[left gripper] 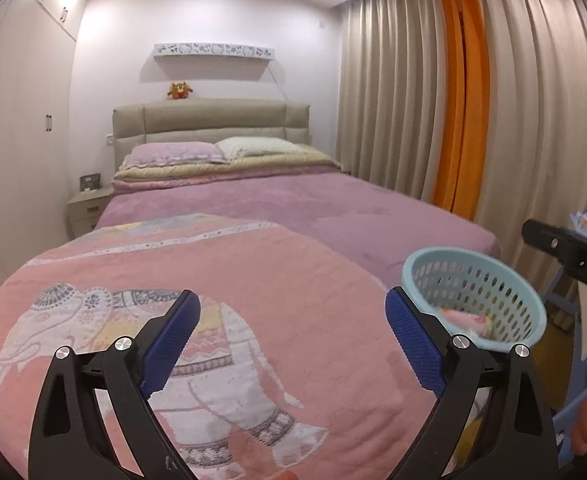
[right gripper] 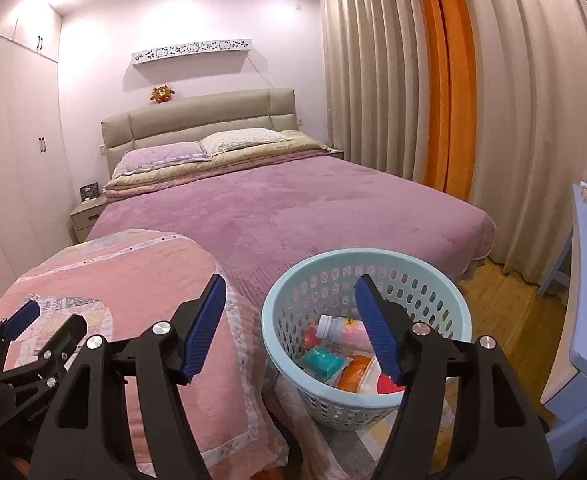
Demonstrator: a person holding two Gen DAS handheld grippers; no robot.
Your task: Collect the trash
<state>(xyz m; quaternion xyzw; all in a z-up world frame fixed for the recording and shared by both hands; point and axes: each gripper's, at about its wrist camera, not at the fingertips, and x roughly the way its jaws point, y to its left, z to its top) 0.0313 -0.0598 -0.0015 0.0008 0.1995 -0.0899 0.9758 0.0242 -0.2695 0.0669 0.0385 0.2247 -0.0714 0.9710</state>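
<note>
A light blue perforated basket [right gripper: 433, 280] stands on the foot of the bed and holds several pieces of trash: a white-capped pink bottle [right gripper: 339, 328], a teal packet [right gripper: 321, 362] and an orange-and-red wrapper [right gripper: 367, 376]. The basket also shows in the left wrist view [left gripper: 481, 280]. My right gripper [right gripper: 289, 324] is open and empty, its right finger over the basket. My left gripper [left gripper: 293, 340] is open and empty above the pink elephant blanket [left gripper: 213, 320]. The left gripper also shows at the lower left of the right wrist view [right gripper: 25, 320].
The bed [right gripper: 293, 200] has a purple cover and pillows at the headboard. Beige and orange curtains [right gripper: 453, 100] hang on the right. A blue desk [right gripper: 585, 260] stands at far right over wood floor [right gripper: 505, 308]. A nightstand [right gripper: 87, 214] and wardrobes [right gripper: 9, 160] are on the left.
</note>
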